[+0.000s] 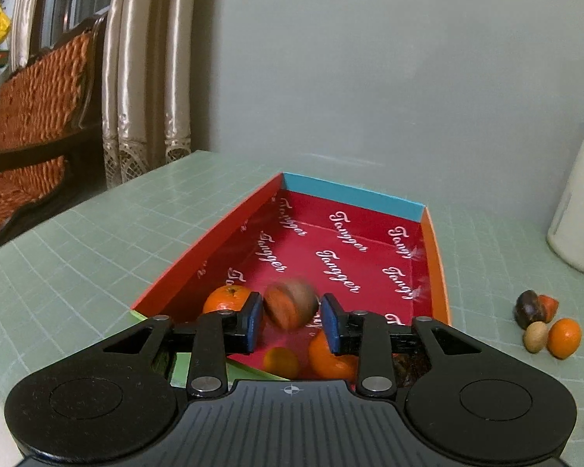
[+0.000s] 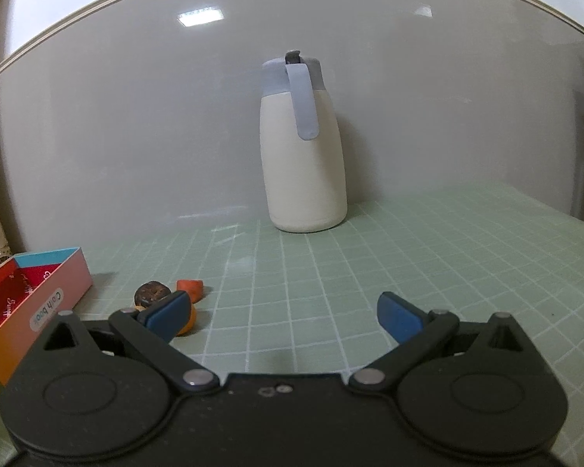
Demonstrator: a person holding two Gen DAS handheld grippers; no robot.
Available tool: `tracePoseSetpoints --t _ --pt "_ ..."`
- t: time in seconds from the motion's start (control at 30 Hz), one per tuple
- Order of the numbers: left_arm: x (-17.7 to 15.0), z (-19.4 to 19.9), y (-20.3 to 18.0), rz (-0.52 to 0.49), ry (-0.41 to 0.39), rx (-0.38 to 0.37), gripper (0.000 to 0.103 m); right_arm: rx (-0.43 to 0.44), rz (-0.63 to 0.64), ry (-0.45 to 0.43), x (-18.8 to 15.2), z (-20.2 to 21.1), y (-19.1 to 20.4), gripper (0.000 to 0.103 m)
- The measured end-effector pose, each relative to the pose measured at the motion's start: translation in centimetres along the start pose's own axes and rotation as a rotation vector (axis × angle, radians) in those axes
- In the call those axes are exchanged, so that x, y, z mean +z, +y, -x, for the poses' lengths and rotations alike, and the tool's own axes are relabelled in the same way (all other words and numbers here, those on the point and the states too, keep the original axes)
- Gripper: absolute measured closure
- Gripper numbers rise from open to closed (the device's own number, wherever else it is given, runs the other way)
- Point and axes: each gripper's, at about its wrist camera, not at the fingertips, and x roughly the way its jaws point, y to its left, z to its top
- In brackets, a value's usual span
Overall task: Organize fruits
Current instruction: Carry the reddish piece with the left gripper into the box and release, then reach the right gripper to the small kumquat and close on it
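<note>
The left claw (image 1: 291, 321) is standing narrowly parted, dropping a blurred brown fruit (image 1: 291, 302) into the red box (image 1: 198, 257) beside a tangerine (image 1: 226, 298). The right claw (image 2: 284, 317) is gaping wide, likely needing the loose fruits (image 2: 152, 292) next.

Wide bare stretch of the table (image 2: 408, 257) open ahead, toward the right edge. Blocked near the back edge by an upright white jug (image 2: 303, 148). Small fruit cluster (image 1: 545, 323) lying between jug and box. Far end of the red box (image 1: 222, 241) free; near end crowded with oranges (image 1: 226, 297), walls hemming entry from the sides.
</note>
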Motion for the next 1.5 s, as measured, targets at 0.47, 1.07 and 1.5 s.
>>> tracePoseSetpoints --t 0.47,1.07,1.5 --pt "0.1 1.7 0.9 0.031 -0.064 0.019 0.013 0.005 0.015 0.019 -0.2 -0.4 0.2 0.001" --pt "-0.7 3.5 -0.1 -0.064 -0.097 0.007 0.003 0.023 0.045 0.044 -0.5 -0.5 0.4 0.001" --pt "-1.7 4.8 -2.3 -0.133 -0.124 -0.029 0.000 0.027 0.075 0.079 -0.9 -0.1 -0.8 0.001"
